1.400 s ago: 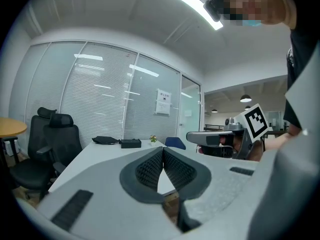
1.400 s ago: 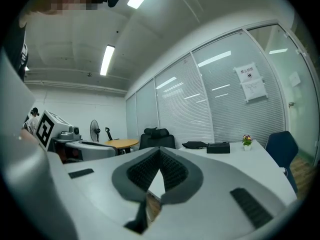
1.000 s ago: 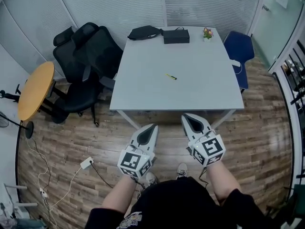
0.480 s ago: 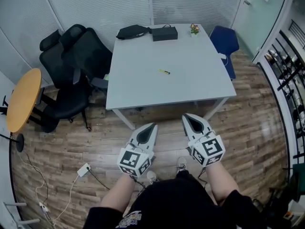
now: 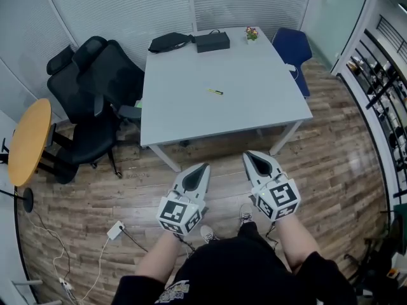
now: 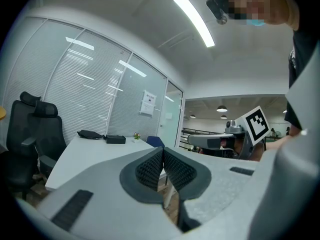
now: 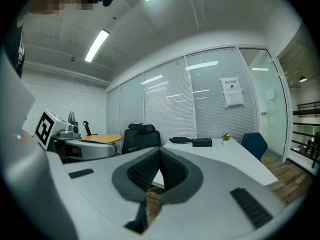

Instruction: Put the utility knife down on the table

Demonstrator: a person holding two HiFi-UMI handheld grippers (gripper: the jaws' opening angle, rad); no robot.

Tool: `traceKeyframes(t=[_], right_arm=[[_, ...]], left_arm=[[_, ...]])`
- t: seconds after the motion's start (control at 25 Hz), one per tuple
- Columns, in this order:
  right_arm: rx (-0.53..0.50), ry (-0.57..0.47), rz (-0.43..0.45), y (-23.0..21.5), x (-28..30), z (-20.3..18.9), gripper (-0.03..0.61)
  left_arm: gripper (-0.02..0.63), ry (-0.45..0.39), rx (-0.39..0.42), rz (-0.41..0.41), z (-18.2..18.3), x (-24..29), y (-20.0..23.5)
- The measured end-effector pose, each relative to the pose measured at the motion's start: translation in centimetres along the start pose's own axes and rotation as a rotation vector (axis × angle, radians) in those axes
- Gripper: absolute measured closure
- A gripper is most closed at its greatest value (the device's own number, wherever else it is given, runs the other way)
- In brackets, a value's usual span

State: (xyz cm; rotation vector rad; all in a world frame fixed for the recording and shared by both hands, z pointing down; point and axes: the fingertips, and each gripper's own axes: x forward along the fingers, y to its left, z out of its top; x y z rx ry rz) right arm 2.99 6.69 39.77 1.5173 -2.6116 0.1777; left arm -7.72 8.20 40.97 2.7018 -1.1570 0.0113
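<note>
Utility knife: a small yellow utility knife (image 5: 215, 92) lies flat near the middle of the table, apart from everything else on it and held by neither tool.
Table: a pale grey rectangular table (image 5: 191, 116) on thin white legs, seen from above at 12 o'clock from the person.
Far edge of table: a black bag (image 5: 169, 41) at 11 o'clock, a black box (image 5: 212, 41) touching or just beside it, and a small potted plant (image 5: 252, 33) at 1 o'clock.
Left gripper: the left gripper (image 5: 204, 166) is held over the floor, short of the table's near edge; its jaws are pressed together with nothing between them.
Right gripper: the right gripper (image 5: 247, 154) is beside it at 1 o'clock, also short of the table, jaws pressed together and empty.
Floor: brown wood planks (image 5: 331, 170), with a white plug block and cable (image 5: 115, 231) at 8 o'clock.
Left of table: two black office chairs (image 5: 95, 88) close against the table's edge at 10 o'clock; a round wooden side table (image 5: 28, 142) at 9 o'clock.
Right of table: a blue chair (image 5: 291, 46) at the far corner, 1 o'clock; dark racks (image 5: 381, 88) along the wall at 2 o'clock.
Walls: glass panels with closed white blinds (image 5: 127, 11) behind the table.
Open room: bare floor runs along the table's near edge and its right side.
</note>
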Motion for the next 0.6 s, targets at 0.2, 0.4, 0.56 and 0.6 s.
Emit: traceKeyframes(t=[0.2,0.4,0.56,0.6], right_arm=[[0.005,-0.007,-0.004,0.14,-0.16,0.0,0.577],[0.004,-0.007,-0.002,0.48,-0.35,-0.02,0.577],[0.005,-0.007,-0.005,0.41,-0.32,-0.02,0.577],[0.006,-0.007,-0.006,0.4,-0.32,-0.03,0.577]], left_arm=[[0.609,0.007,0.009,-0.005,-0.04,-0.21,-0.11],[0.609,0.007,0.014,-0.006,0.07,-0.49,-0.23],[0.609,0.005,0.017,-0.007,0.19,-0.46,-0.18],[0.609,0.005,0.017,-0.008,0.23,-0.46,-0.15]])
